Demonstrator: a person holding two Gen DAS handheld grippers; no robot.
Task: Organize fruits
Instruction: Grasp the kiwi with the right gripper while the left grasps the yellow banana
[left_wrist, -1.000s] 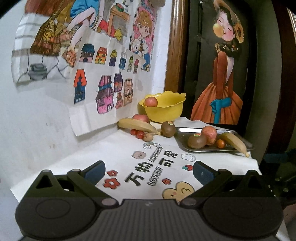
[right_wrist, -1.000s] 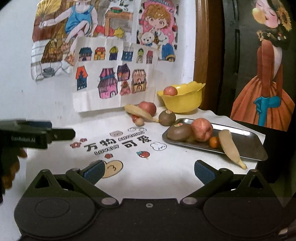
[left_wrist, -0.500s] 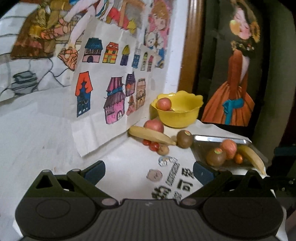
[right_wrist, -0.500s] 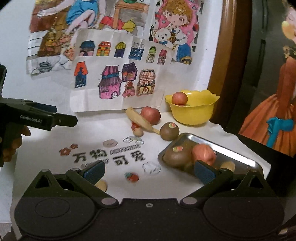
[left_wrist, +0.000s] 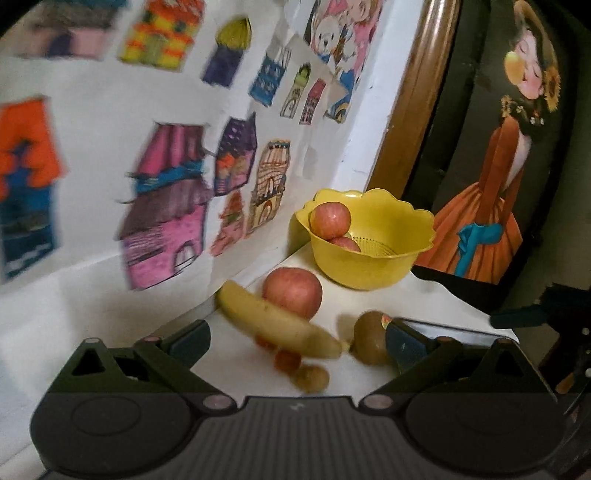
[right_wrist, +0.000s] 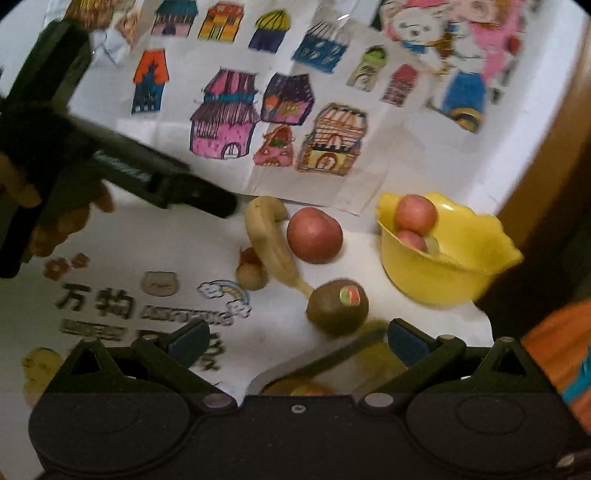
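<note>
Kiwi (right_wrist: 338, 308) beside banana (right_wrist: 271, 243)

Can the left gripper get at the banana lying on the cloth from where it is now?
Probably yes. The left gripper is open with the banana right ahead between its fingers; nothing blocks it, though the apple and small fruits crowd it.

i see a glossy yellow plastic bowl (left_wrist: 369, 258) with a perforated base, smooth-skinned apple (left_wrist: 292, 291), matt fuzzy brown kiwi (right_wrist: 338, 308), creased paper drawings (right_wrist: 258, 110), polished wood frame (left_wrist: 417, 92), and a white printed cloth (right_wrist: 110, 295), matt.
</note>
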